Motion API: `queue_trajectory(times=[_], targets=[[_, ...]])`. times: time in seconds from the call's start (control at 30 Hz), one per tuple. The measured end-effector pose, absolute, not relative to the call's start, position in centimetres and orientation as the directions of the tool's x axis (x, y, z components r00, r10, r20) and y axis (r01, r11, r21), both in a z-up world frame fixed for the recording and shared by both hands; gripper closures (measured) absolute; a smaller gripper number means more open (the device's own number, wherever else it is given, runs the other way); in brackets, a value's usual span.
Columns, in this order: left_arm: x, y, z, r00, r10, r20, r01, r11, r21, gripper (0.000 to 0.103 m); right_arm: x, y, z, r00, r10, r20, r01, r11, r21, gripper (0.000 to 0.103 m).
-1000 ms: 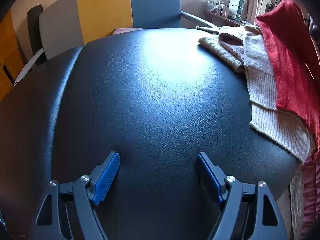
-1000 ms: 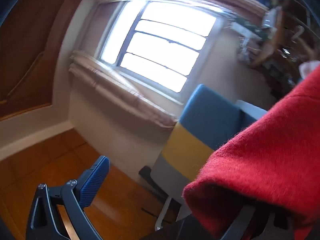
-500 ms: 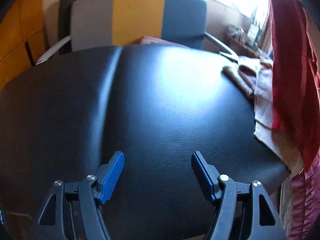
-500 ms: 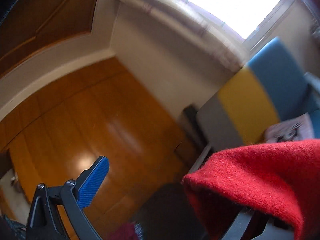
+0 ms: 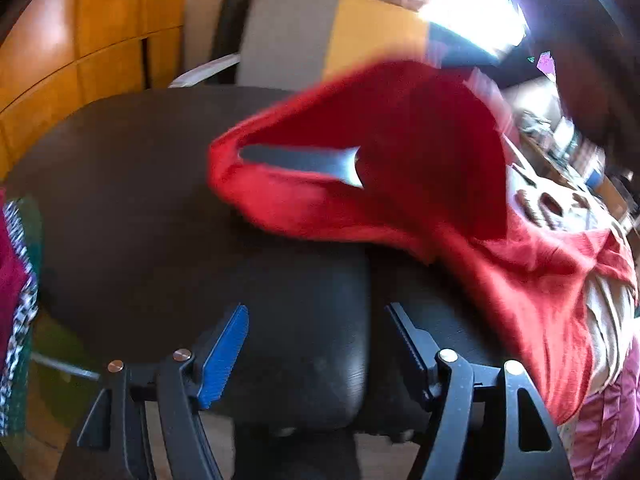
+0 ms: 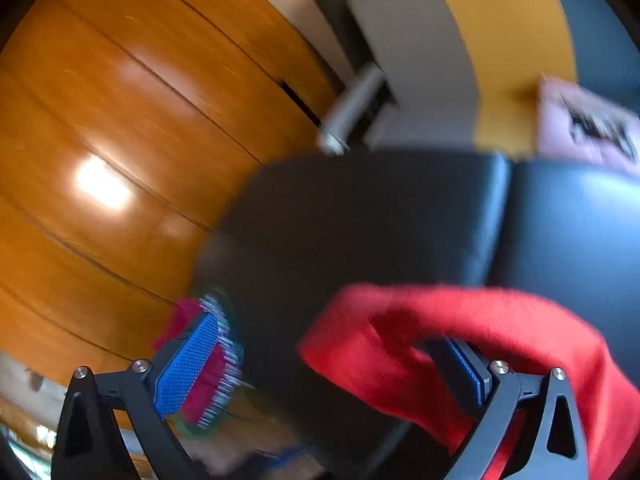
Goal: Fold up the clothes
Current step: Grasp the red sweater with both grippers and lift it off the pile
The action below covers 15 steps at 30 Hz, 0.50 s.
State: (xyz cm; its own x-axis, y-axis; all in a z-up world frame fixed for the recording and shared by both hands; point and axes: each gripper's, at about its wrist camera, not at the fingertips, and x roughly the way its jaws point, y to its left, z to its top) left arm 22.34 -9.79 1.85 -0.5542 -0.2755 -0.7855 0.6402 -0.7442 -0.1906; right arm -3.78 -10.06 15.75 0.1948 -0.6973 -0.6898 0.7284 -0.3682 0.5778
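The left wrist view shows the whole red sweater (image 5: 400,184). It hangs in the air over the black desk (image 5: 140,208), from the middle out to 3 o'clock, and its lower end trails down at 4 o'clock. It looks soft and fuzzy, bunched into a loose loop with a gap in it where the desk shows through. A cream knit sweater (image 5: 560,208) lies under it at 3 o'clock. Only this view shows the left claw (image 5: 318,348). It is wide open, holds nothing, and sits low at 6 o'clock over the near edge of the desk, apart from the sweater.

The right wrist view shows the right claw (image 6: 328,364) up close. Its blue pads are far apart. The red sweater (image 6: 460,320) is draped over the right finger (image 6: 468,376) at 4 o'clock like a thick roll, so it hangs on that finger and is not pinched. A dark pink cloth with a speckled edge (image 6: 212,376) shows behind the left finger at 7 o'clock. A chair with grey, yellow and blue stripes (image 6: 500,40) stands past the desk at 1 o'clock. This view is blurry.
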Motion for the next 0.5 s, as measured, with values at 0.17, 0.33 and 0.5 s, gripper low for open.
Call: queue_trajectory(times=[0.17,0.33,0.5], targets=[[23.5,-9.2,0.5,-0.498,-0.296,-0.815,0.685,-0.711,-0.160,0.033,-4.9,-4.1,9.5,0.195,-0.684,-0.702,0.680,-0.421,0.600,0.000],[21.7,-10.5,0.7,-0.463,-0.373,-0.804,0.701,-0.710,-0.075,0.033,-3.9,5.7,8.0,0.005,-0.664,-0.748,0.721,-0.516,0.462,0.000],[19.1,-13.2,1.1,-0.433,-0.412,-0.802,0.731,-0.681,-0.044,0.033,-3.0,12.7,5.9,-0.237,-0.573,-0.785,0.732,-0.636,0.243,0.000]])
